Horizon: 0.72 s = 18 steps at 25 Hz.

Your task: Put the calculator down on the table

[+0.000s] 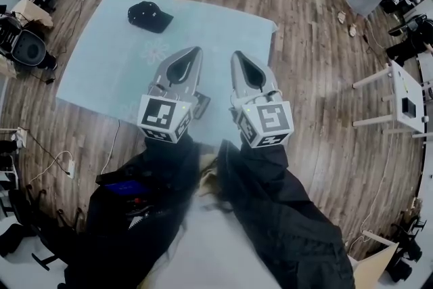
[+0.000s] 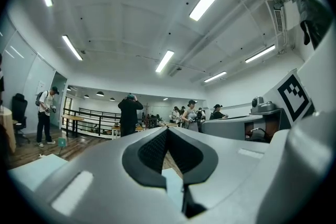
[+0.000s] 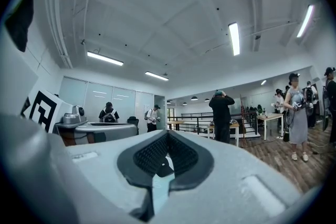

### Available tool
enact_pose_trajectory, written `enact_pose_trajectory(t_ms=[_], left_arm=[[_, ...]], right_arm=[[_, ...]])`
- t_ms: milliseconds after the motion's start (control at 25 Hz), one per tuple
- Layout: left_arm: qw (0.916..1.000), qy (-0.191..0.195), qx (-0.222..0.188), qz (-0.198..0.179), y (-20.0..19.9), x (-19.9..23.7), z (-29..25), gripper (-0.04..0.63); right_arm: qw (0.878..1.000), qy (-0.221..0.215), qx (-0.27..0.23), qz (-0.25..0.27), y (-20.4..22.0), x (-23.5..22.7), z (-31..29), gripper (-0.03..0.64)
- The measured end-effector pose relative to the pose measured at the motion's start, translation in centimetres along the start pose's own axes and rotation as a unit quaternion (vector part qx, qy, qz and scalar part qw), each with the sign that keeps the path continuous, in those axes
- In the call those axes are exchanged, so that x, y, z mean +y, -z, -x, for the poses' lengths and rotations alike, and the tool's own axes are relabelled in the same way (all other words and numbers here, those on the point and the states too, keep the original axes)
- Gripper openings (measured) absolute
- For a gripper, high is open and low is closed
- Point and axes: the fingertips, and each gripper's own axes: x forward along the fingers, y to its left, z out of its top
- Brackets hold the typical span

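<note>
Left gripper (image 1: 194,51) and right gripper (image 1: 238,55) side by side over the pale blue table (image 1: 101,78). I read both as clenched, tips meeting, nothing between. Black cap (image 1: 149,15) lies on the table's far side, well apart. Calculator: I can't place it in any view

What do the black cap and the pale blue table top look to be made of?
Black cap: soft matte fabric, since its crown sags. Table top: matte pale blue with a faint flower print, probably a cloth or vinyl sheet; cannot tell which.
</note>
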Motion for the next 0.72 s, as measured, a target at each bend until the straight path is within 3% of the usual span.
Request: enact_pose_trajectory(t_ms=[400,600,720], left_arm=[[0.9998,0.010,-0.012,-0.014,-0.5,-0.6,0.2,0.000],[0.9971,0.017,-0.023,-0.071,-2.0,-1.7,0.6,0.000],[0.9964,0.024,-0.022,-0.079,-2.3,-2.4,0.5,0.000]], right_arm=[[1.000,0.004,0.001,0.005,0.0,0.0,0.5,0.002],[1.000,0.002,0.003,0.009,0.0,0.2,0.9,0.002],[1.000,0.005,0.002,0.013,-0.2,0.2,1.2,0.002]])
